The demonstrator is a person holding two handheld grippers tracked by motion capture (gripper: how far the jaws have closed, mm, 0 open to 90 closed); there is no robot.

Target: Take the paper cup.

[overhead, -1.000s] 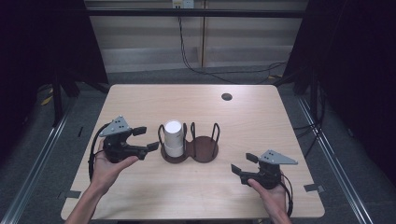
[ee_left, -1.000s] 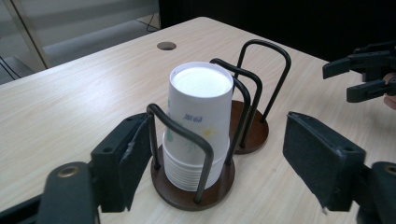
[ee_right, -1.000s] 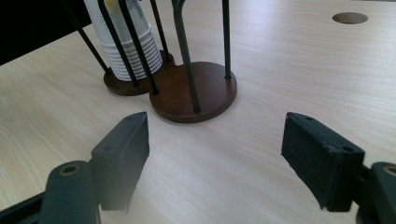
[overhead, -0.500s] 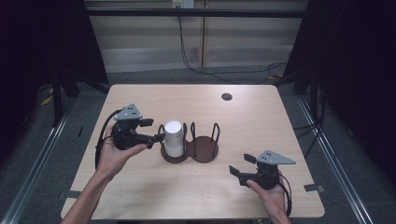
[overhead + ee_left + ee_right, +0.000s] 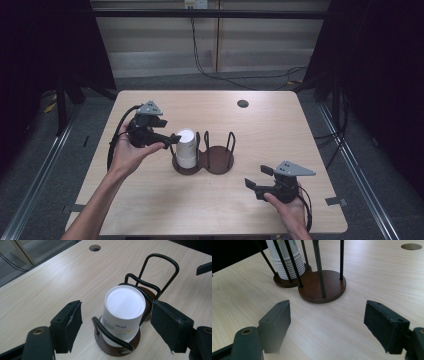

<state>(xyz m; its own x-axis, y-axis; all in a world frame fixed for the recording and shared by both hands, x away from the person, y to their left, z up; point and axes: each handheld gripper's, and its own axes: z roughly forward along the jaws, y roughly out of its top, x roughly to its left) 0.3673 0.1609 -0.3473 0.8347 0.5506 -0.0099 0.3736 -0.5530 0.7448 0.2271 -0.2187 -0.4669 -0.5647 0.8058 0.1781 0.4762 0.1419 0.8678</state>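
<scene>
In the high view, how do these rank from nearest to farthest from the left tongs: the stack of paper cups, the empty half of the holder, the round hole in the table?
1. Stack of paper cups: right at the open left tongs, in the holder's left ring.
2. Empty half of the holder: just beyond the cups, to the right.
3. Round hole: far side of the table, toward the right.

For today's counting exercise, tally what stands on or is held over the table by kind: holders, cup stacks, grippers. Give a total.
Two-ring wooden cup holder: 1
Stack of white paper cups, upside down in the holder's left ring: 1
Grippers: 2, the left gripper and the right gripper, both open
Total: 4
</scene>
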